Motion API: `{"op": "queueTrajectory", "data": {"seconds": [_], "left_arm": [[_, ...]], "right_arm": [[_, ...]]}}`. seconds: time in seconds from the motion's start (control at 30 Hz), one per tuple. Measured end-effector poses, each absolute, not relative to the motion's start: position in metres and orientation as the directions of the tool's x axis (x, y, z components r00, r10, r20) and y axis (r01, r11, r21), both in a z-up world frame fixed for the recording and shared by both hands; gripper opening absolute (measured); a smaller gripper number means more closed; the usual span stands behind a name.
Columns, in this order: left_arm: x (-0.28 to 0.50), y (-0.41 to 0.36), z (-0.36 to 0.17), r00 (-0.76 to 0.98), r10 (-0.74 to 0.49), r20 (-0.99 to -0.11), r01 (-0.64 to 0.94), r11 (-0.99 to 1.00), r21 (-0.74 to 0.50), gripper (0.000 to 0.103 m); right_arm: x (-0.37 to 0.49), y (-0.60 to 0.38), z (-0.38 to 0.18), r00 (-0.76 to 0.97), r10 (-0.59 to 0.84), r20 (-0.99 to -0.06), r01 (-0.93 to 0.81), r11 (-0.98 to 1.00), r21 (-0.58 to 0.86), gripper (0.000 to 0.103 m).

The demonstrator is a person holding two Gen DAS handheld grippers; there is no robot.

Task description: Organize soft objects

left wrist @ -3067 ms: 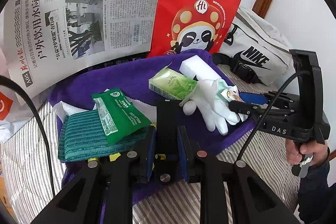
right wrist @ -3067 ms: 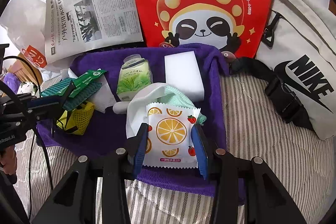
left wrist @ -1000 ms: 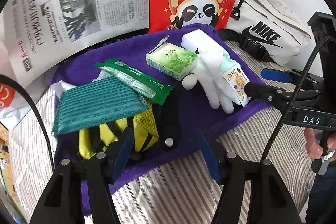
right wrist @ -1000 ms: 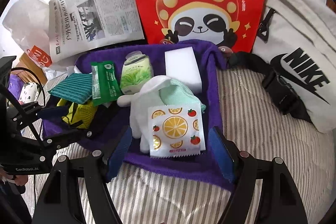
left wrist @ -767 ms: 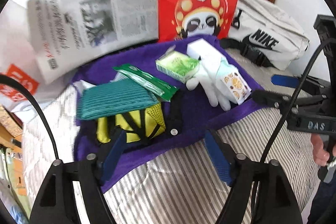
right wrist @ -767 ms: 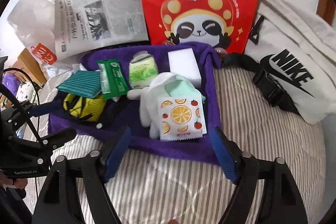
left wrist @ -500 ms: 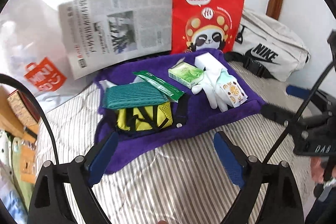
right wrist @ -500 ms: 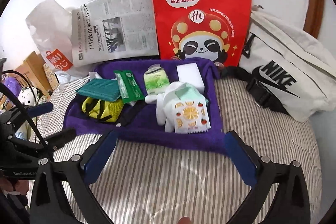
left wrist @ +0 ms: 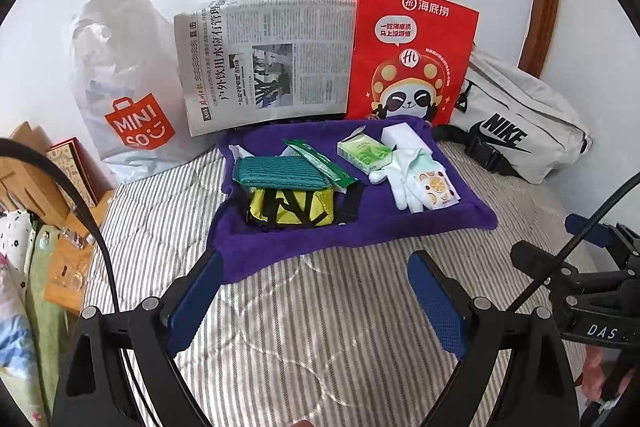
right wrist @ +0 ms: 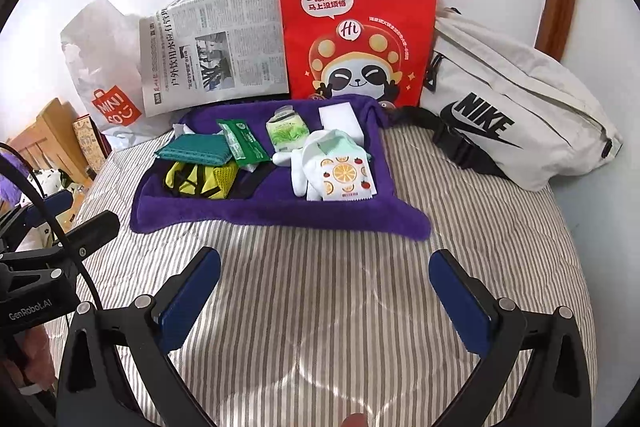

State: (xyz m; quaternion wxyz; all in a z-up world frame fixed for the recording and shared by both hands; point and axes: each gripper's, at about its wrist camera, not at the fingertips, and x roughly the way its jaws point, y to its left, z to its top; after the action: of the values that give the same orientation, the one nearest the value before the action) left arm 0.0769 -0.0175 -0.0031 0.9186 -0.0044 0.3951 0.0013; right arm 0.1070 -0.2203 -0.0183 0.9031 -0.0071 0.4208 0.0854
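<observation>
A purple towel (left wrist: pixel 360 231) (right wrist: pixel 256 211) lies on the striped bed. On it lie a teal cloth (left wrist: pixel 276 171) (right wrist: pixel 192 149), a yellow mesh bag (left wrist: pixel 292 207) (right wrist: pixel 200 181), a green wipes pack (left wrist: pixel 320 165) (right wrist: pixel 242 145), a green tissue pack (left wrist: pixel 364 153) (right wrist: pixel 286 131), a white sponge block (left wrist: pixel 402 137) (right wrist: pixel 340 121), a white glove (left wrist: pixel 404 183) (right wrist: pixel 308 163) and an orange-print packet (left wrist: pixel 436 189) (right wrist: pixel 344 177). My left gripper (left wrist: pixel 316 299) is open and empty, held back over the bed. My right gripper (right wrist: pixel 324 299) is also open and empty, short of the towel.
Against the wall stand a red panda paper bag (left wrist: pixel 408 55) (right wrist: pixel 356 31), a newspaper (left wrist: pixel 268 59) (right wrist: pixel 212 51) and a white Miniso bag (left wrist: pixel 124 87) (right wrist: pixel 100 75). A white Nike waist bag (left wrist: pixel 520 123) (right wrist: pixel 516 111) lies at right. A wooden bedside stand (left wrist: pixel 52 195) is at left.
Both grippers opened, let go of the yellow bag and the orange-print packet, and pulled back from the towel. The items stay on the towel.
</observation>
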Motion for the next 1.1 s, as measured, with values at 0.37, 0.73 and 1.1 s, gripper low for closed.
{"op": "queueTrajectory", "data": {"seconds": [0.37, 0.73, 1.1], "left_arm": [[0.066, -0.017, 0.004, 0.697, 0.010, -0.717, -0.028, 1.000, -0.014, 0.093], [0.061, -0.019, 0.006, 0.692, 0.007, -0.722, -0.025, 1.000, -0.014, 0.093], [0.061, -0.023, 0.005, 0.686, 0.012, -0.728, -0.023, 1.000, -0.005, 0.093]], "right_arm": [[0.091, -0.228, -0.010, 0.650, 0.134, -0.748, -0.145, 0.988, 0.052, 0.102], [0.089, -0.233, -0.009, 0.653, 0.132, -0.745, -0.128, 0.990, 0.063, 0.102], [0.087, -0.233, -0.008, 0.653, 0.134, -0.745, -0.129, 0.990, 0.065, 0.102]]}}
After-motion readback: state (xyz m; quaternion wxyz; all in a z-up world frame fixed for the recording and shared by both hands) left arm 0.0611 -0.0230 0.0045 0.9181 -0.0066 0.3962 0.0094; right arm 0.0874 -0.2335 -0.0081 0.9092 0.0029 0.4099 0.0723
